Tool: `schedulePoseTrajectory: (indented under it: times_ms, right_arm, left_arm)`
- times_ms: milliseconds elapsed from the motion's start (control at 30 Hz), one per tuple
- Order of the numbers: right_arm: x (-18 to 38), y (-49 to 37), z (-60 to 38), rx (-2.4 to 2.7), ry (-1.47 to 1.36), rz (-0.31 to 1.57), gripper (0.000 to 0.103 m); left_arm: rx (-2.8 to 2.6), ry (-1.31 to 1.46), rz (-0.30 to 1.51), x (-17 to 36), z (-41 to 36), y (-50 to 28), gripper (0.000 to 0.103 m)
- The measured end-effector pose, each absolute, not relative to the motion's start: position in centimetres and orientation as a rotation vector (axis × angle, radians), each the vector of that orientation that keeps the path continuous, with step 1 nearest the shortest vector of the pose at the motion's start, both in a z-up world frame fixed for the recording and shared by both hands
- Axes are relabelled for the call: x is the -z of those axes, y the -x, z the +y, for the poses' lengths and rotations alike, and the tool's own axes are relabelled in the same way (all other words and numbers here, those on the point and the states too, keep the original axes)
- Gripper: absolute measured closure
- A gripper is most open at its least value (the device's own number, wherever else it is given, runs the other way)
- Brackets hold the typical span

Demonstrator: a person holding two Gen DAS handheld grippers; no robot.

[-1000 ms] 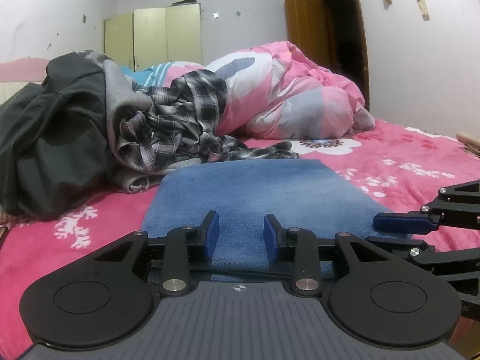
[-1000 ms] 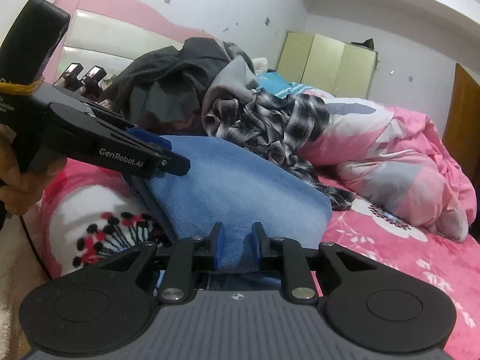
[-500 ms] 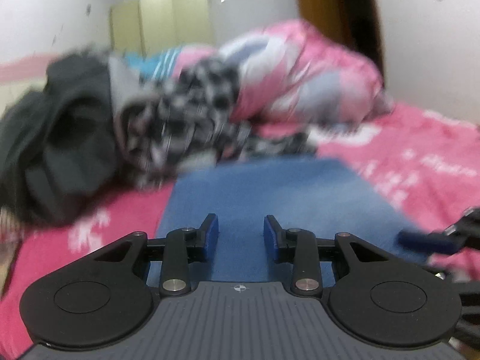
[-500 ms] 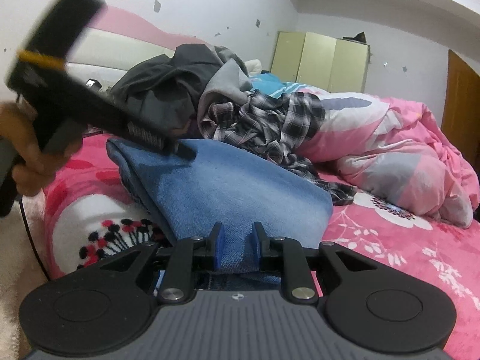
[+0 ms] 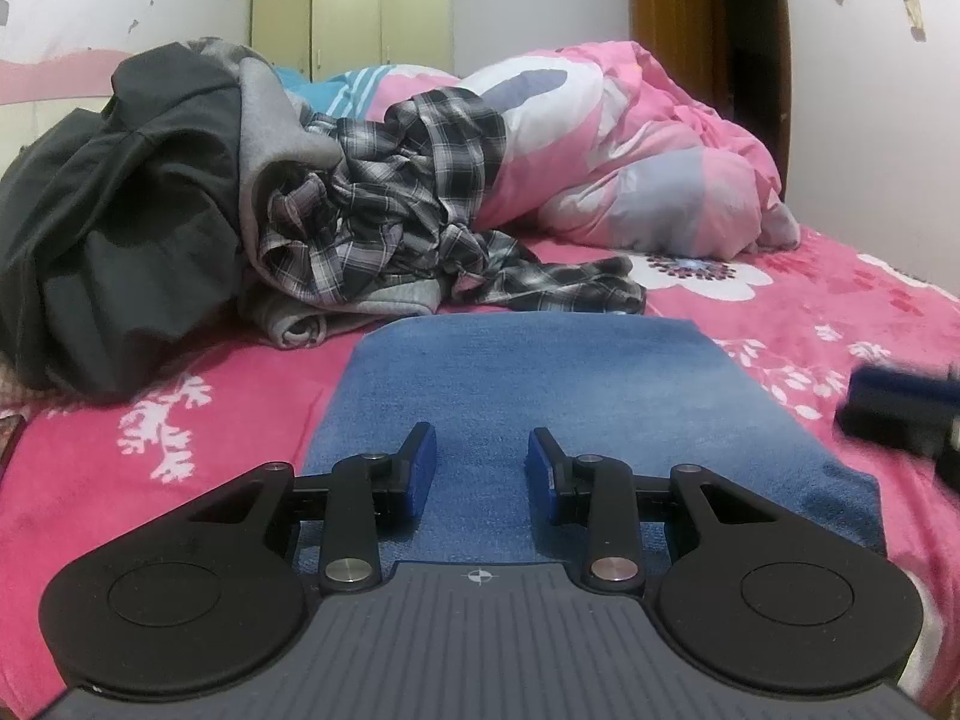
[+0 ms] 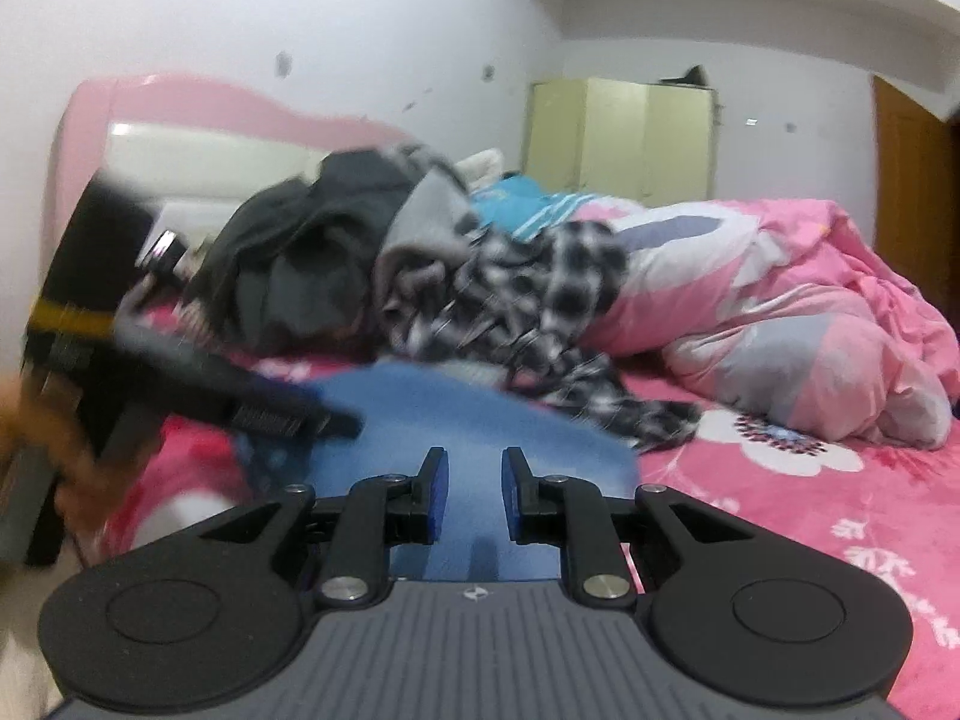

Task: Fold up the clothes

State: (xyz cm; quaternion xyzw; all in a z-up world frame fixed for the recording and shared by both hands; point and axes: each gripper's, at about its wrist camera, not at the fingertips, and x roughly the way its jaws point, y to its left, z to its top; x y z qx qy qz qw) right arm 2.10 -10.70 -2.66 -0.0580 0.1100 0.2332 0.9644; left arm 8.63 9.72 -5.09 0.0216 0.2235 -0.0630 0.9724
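A folded blue denim garment (image 5: 540, 384) lies flat on the pink bed. My left gripper (image 5: 482, 468) is open and empty just above its near edge. My right gripper (image 6: 474, 495) is open and empty over the same garment (image 6: 456, 414); it shows blurred at the right edge of the left wrist view (image 5: 900, 414). The left gripper shows blurred at the left of the right wrist view (image 6: 336, 420). Behind the denim lies a heap of unfolded clothes: a plaid shirt (image 5: 408, 210), a grey garment (image 5: 270, 120) and a dark jacket (image 5: 120, 192).
A pink, white and grey quilt (image 5: 648, 150) is bunched at the back right. The pink floral sheet (image 5: 840, 312) covers the bed. A pink headboard (image 6: 180, 138), cream wardrobe (image 5: 354, 6) and brown door (image 5: 678, 24) stand behind.
My right gripper has let go of the denim and opened. The garment has dropped flat on the bed. Both grippers have pulled back slightly.
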Motion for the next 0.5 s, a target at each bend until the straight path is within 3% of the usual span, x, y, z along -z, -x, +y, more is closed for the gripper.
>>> schedulePoseTrajectory:
  times_ms: [333, 500]
  right_arm:
    - [2.5, -3.5, -14.2, -0.413, -0.063, 0.296, 0.083]
    - [2.7, -3.8, -14.1, -0.433, -0.104, 0.331, 0.082]
  left_arm:
    - [0.137, -0.028, 0.474, 4.4, 10.1, -8.8, 0.067]
    - [0.1, -0.037, 0.534, 3.5, 9.5, -9.4, 0.059]
